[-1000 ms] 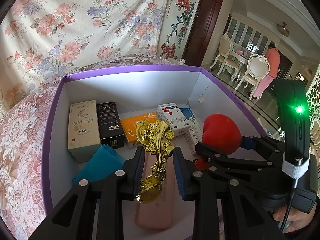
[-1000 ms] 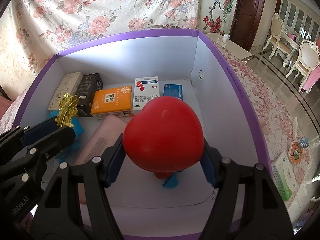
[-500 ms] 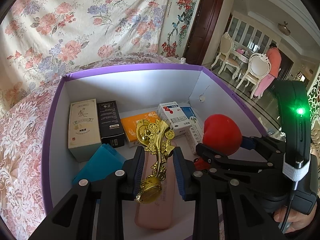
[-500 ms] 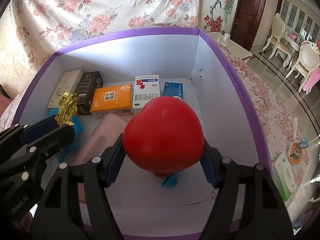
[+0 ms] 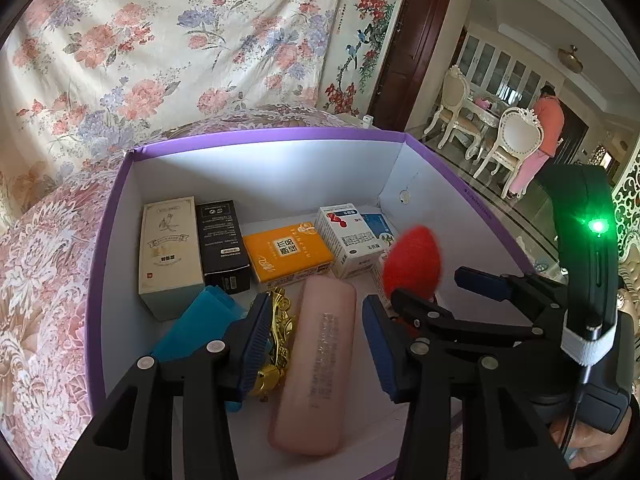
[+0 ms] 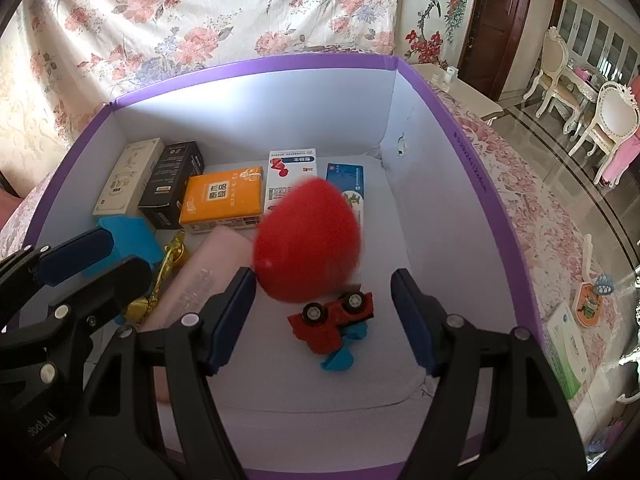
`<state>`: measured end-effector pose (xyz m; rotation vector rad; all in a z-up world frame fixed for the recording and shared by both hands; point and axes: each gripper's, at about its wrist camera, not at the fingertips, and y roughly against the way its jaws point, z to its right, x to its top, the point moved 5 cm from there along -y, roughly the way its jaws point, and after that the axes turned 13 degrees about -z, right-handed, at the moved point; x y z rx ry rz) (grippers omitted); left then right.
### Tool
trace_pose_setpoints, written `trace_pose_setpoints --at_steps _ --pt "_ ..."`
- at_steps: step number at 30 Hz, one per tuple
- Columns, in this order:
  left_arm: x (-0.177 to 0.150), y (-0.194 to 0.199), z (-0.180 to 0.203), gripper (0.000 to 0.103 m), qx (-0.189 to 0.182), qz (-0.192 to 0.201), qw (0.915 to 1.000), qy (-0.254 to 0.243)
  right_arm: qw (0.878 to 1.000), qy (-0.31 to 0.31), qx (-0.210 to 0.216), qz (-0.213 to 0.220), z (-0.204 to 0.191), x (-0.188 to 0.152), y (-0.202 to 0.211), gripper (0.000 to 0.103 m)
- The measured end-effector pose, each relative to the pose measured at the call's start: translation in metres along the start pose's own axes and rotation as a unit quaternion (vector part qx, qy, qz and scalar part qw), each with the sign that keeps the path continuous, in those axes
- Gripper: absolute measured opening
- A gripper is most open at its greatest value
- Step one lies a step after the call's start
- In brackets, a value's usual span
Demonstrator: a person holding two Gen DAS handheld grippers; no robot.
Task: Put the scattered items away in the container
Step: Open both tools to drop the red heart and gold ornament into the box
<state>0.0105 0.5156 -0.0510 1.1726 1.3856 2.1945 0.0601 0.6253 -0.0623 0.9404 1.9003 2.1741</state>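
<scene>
Inside the purple box [image 6: 256, 65], both grippers' jaws gape wide, red heart [image 6: 308, 240] and gold ornament [image 5: 276, 340] loose.

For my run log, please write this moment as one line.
left gripper: open, gold ornament released | right gripper: open, red heart dropping, blurred | both inside purple box

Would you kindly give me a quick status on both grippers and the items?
Left gripper open, right gripper open. Red heart-shaped ball and gold ornament released inside purple-rimmed box. Red toy car under the ball.
</scene>
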Motion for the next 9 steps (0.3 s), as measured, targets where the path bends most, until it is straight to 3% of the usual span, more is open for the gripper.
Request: trace_pose_setpoints --at_steps 9 --pt "-0.0019 0.0026 -0.0009 0.048 0.003 0.001 1.0000 0.002 1.000 -0.005 0.003 0.009 -0.0002 -0.0010 0.0078 0.072"
